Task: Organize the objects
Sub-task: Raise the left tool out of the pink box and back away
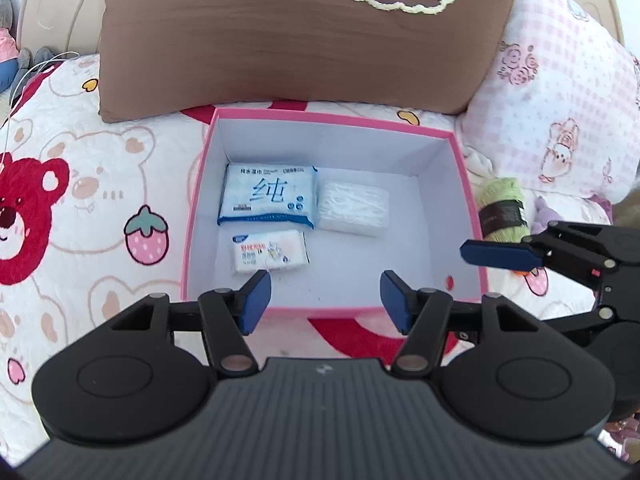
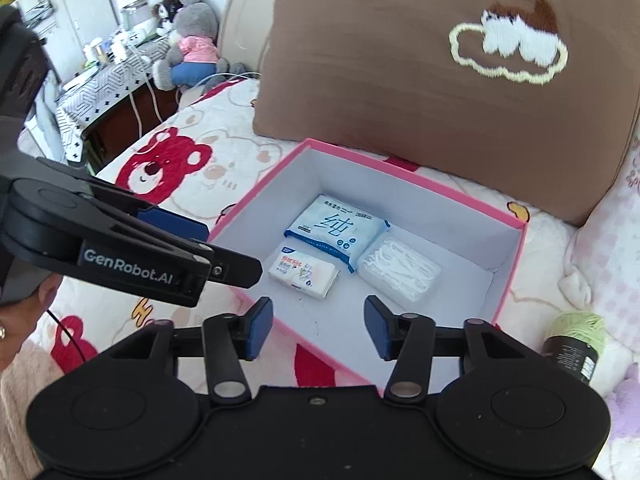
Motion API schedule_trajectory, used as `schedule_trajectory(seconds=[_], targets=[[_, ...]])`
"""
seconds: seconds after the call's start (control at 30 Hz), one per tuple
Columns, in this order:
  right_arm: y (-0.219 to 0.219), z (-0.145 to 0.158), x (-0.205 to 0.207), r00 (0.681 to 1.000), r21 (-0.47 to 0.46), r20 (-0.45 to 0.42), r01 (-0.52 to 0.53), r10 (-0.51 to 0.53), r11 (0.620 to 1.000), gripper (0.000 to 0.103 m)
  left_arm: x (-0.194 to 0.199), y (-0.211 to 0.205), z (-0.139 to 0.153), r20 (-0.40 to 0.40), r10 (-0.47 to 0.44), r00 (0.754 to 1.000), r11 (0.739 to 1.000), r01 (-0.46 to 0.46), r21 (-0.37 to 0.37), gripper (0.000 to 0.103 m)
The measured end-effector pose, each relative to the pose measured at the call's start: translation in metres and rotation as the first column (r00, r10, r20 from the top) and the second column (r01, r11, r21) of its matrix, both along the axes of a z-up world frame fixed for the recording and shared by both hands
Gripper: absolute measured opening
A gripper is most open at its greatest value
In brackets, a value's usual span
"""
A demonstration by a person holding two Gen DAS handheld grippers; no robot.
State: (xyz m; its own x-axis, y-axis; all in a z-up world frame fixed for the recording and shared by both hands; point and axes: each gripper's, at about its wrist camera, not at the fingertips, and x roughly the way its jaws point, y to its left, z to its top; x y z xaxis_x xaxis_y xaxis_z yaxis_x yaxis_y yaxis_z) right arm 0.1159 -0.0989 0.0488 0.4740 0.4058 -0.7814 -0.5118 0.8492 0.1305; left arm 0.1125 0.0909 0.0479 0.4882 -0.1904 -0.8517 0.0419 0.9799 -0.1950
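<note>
Both claws hang with jaws parted and nothing between them: the left claw (image 1: 325, 298) and the right claw (image 2: 318, 328) sit above the near rim of the pink box (image 1: 192, 216). Inside the box, toward its far left corner, a blue pack of wipes (image 1: 270, 196) lies flat; a clear pack of cotton swabs (image 1: 354, 210) lies just beside it on the right, and a small white tissue pack (image 1: 270, 256) lies in front of the wipes. Outside the box, by its right wall, a green ball of yarn (image 1: 502, 210) rests on the bear-print bedspread (image 1: 80, 200). Behind the box leans a brown pillow (image 1: 300, 40).
</note>
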Motion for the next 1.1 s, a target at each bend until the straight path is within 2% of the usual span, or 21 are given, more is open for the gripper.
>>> schedule_trajectory(seconds=[0.07, 0.23, 0.37, 0.53, 0.67, 0.83, 1.0, 1.1], targets=[[-0.001, 0.007, -0.009, 1.000, -0.008, 0.011, -0.016, 0.016, 1.000, 0.069, -0.007, -0.001, 0.007, 0.007, -0.011, 1.000, 1.000, 0.011, 0.010, 0.064], [-0.006, 0.024, -0.031, 0.998, -0.016, 0.043, -0.047, 0.047, 0.999, 0.073, -0.026, 0.000, 0.026, 0.023, -0.030, 0.999, 1.000, 0.030, 0.010, 0.073], [-0.012, 0.036, -0.045, 0.997, -0.006, 0.065, -0.039, 0.039, 0.999, 0.083, -0.042, -0.001, 0.040, 0.048, -0.043, 0.998, 0.999, 0.042, 0.024, 0.080], [-0.020, 0.042, -0.060, 0.995, -0.042, 0.094, -0.031, 0.035, 0.999, 0.084, -0.060, -0.009, 0.049, 0.075, -0.073, 0.994, 0.995, 0.068, 0.067, 0.097], [-0.027, 0.040, -0.071, 0.995, -0.069, 0.097, -0.013, 0.020, 0.998, 0.093, -0.073, -0.017, 0.050, 0.079, -0.092, 0.993, 0.990, 0.083, 0.112, 0.101], [-0.040, 0.041, -0.087, 0.993, -0.050, 0.107, -0.033, 0.038, 0.998, 0.093, -0.087, -0.032, 0.048, 0.061, -0.122, 0.991, 0.985, 0.113, 0.132, 0.102], [-0.053, 0.043, -0.104, 0.991, -0.034, 0.126, -0.035, 0.039, 0.999, 0.093, -0.096, -0.045, 0.045, 0.074, -0.161, 0.984, 0.982, 0.153, 0.111, 0.102], [-0.062, 0.041, -0.115, 0.987, -0.039, 0.154, -0.029, 0.035, 0.999, 0.093, -0.096, -0.049, 0.036, 0.051, -0.155, 0.987, 0.986, 0.151, 0.075, 0.102]])
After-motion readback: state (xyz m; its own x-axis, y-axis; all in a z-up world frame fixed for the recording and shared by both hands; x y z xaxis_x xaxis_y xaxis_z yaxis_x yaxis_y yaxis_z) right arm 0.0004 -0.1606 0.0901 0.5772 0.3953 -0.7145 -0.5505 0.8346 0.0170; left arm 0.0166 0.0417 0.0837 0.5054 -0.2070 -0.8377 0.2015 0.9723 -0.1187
